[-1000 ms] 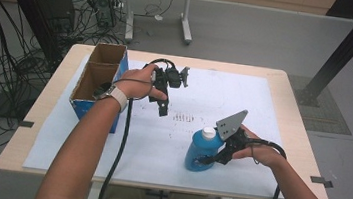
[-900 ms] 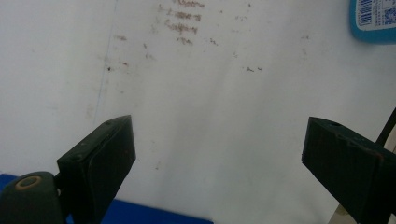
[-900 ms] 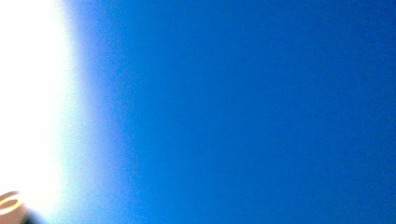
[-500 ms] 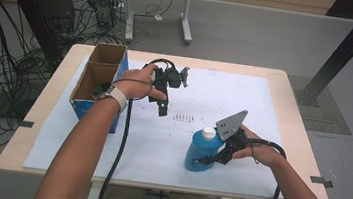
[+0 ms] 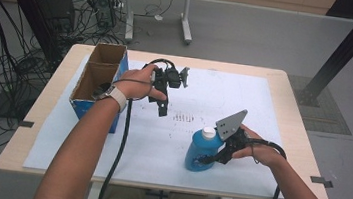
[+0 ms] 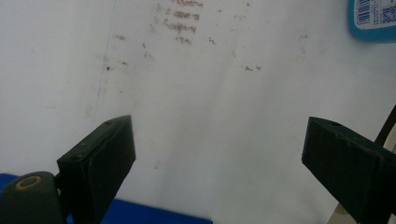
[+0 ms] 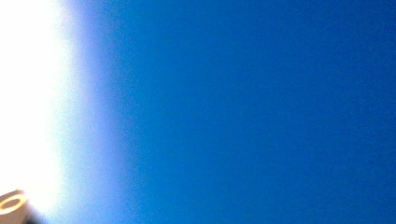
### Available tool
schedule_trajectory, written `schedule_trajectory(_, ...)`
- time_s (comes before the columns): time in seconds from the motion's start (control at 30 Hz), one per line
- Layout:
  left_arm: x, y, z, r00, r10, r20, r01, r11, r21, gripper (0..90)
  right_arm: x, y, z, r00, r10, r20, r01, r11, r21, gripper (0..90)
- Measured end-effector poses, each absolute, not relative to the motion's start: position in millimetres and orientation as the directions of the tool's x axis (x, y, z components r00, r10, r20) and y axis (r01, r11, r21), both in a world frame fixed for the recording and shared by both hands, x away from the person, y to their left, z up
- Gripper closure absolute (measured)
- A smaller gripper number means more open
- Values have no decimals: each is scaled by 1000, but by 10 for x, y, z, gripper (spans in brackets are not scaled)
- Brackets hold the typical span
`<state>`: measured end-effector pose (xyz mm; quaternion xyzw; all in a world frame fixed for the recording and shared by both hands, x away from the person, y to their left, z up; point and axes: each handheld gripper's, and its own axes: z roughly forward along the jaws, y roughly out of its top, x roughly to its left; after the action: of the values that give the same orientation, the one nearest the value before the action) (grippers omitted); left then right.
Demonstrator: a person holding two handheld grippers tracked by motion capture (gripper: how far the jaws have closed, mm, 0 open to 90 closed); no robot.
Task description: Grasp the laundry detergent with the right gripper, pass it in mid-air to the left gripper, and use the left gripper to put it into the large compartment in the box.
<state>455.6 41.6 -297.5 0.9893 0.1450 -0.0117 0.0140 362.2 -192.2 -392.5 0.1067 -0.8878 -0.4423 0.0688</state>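
The blue bottle [image 5: 203, 150] with the white cap stands upright on the white sheet [image 5: 272, 120] that covers the table [image 5: 295, 100], in the near right part of it, and its long axis is vertical. The right gripper [image 5: 208, 158] comes to the bottle from the right side, low on its body, and its jaws are pressed on the bottle, so the bottle is clamped between them. In the right gripper view the blue wall of the bottle [image 7: 257, 112] is so near to the camera that it is only a blur, which agrees with a tight hold. The left gripper [image 5: 163, 109] hangs above the middle of the sheet, to the left of the bottle and farther back, well apart from it; in the left gripper view its jaws are wide apart with nothing between them. The cardboard box [image 5: 97, 83] with the blue outside stands at the left edge of the sheet, just beside the left hand [image 5: 136, 82]. The right hand is therefore clearly the nearer one, and the next move probably is to lift the bottle straight up, keeping it vertical, and to carry it leftwards in the direction of the box.
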Motion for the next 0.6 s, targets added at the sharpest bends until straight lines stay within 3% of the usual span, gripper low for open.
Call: schedule_trajectory(0.6, 4550, 428, -2962, 957, 290, -24, 290, -957, 24, 100, 3629, -1923, -3928, -969, -246, 33, -121, 584, 803, 436)
